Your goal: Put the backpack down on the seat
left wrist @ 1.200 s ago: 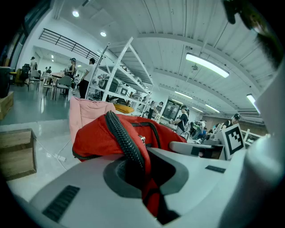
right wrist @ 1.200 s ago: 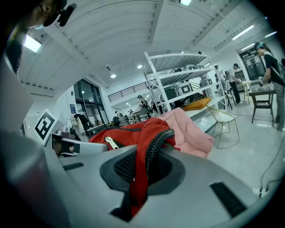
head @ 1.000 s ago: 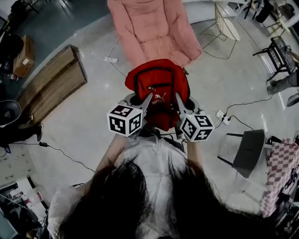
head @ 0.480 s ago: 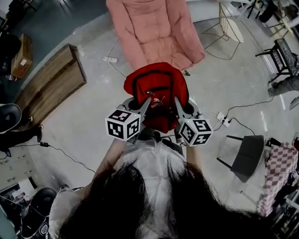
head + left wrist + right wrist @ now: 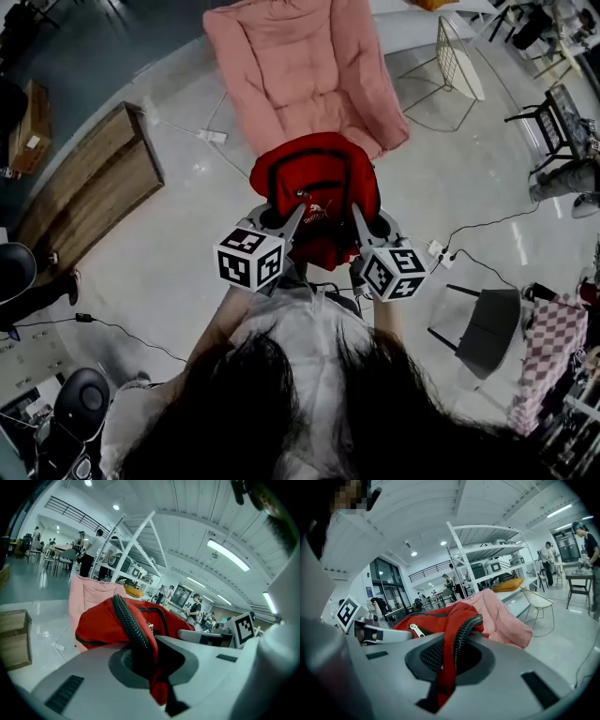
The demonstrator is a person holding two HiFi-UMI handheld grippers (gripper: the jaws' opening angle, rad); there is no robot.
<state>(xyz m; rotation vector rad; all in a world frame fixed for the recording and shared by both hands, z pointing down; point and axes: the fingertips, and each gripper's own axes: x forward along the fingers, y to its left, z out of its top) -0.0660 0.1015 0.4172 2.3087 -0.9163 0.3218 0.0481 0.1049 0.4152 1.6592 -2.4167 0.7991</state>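
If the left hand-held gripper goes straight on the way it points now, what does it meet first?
The left hand-held gripper is shut on the backpack, so that travels with it. Next in line is the pink seat, probably its front edge; depth is unclear.

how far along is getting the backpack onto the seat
Done: the left gripper and right gripper are both shut on the red backpack, lifted off the floor. In hand: it hangs in front of the pink seat. Left: lower it onto the seat and let go.
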